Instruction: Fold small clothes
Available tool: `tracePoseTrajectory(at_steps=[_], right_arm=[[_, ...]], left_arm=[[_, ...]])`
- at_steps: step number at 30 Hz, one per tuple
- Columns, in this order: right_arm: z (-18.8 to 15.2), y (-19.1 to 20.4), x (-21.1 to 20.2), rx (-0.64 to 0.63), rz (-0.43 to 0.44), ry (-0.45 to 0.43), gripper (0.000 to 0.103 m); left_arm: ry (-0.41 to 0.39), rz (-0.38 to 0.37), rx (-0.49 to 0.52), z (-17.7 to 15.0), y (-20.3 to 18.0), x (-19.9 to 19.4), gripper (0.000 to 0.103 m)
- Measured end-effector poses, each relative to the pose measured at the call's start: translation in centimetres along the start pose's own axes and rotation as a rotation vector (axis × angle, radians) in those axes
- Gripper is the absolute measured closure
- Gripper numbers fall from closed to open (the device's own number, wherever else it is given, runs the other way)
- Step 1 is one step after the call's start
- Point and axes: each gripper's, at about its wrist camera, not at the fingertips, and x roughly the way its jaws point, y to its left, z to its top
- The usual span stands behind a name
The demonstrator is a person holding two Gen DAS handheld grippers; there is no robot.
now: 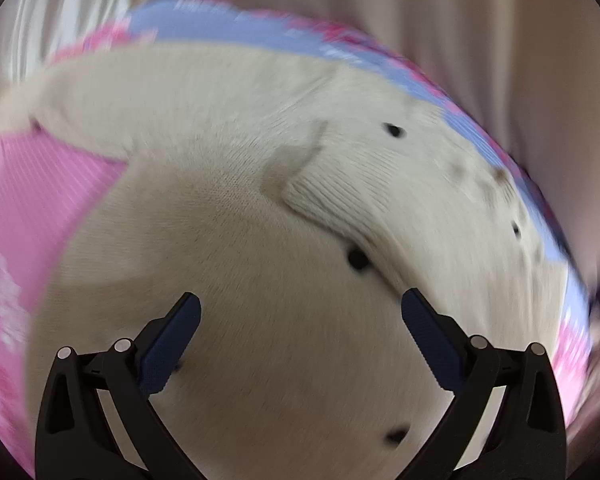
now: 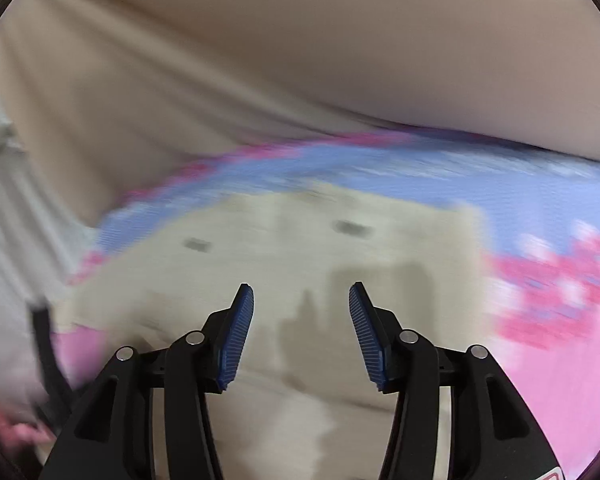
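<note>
Sweater (image 1: 228, 208), cream knit with black dots, cuff at one o'clock; I see both hand-held grippers (image 1: 300, 312) (image 2: 301, 300) apart, empty.

A pink and blue floral mat (image 2: 560, 208) covered the surface — beige curtains (image 2: 300, 60) hung in soft folds behind it, evenly lit.

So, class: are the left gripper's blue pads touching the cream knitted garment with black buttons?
Cannot tell. The left wrist view shows the left gripper open above the garment, but blur hides any gap.
</note>
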Motion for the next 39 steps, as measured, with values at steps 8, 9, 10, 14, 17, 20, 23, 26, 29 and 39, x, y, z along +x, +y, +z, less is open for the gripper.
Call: tracePoseTrajectory(at_steps=[8, 9, 10, 14, 17, 20, 23, 26, 29, 39], right_arm=[[-7.3, -7.9, -0.2, 0.025, -0.185, 0.114, 0.051], [-7.6, -8.2, 0.1, 0.03, -0.187, 0.113, 0.051], [-8.0, -7.9, 0.2, 0.034, -0.184, 0.105, 0.051], [-7.5, -7.1, 1.9, 0.034, -0.16, 0.083, 0.052], [-6.6, -6.4, 3.0, 0.034, -0.153, 0.087, 0.052], [-6.5, -6.2, 3.3, 0.038, -0.156, 0.091, 0.052], [-6.9, -6.5, 3.5, 0.048, -0.162, 0.114, 0.052], [-7.3, -6.9, 3.0, 0.051, -0.173, 0.132, 0.052], [-8.6, -7.7, 1.1, 0.062, -0.158, 0.149, 0.047], [-16.9, -6.8, -3.1, 0.004, -0.176, 0.227, 0.054]], left_arm=[[0.007, -0.07, -0.08, 4.4, -2.3, 2.8, 0.075], [0.0, -0.064, -0.088, 4.9, -2.1, 2.6, 0.087], [-0.005, -0.081, -0.112, 5.6, -1.7, 2.2, 0.091], [-0.022, -0.171, -0.197, 7.0, 1.2, 0.5, 0.093], [0.005, -0.216, -0.225, 6.8, 2.3, -0.4, 0.091], [0.046, -0.198, -0.185, 5.6, 2.1, 0.4, 0.082], [0.049, -0.173, -0.17, 4.6, 2.3, 1.4, 0.053], [0.033, -0.192, -0.202, 3.5, 4.1, 0.3, 0.04], [-0.008, -0.134, -0.169, 0.8, 7.9, -3.1, 0.026], [0.058, 0.227, 0.024, -10.0, 16.3, -7.4, 0.068]])
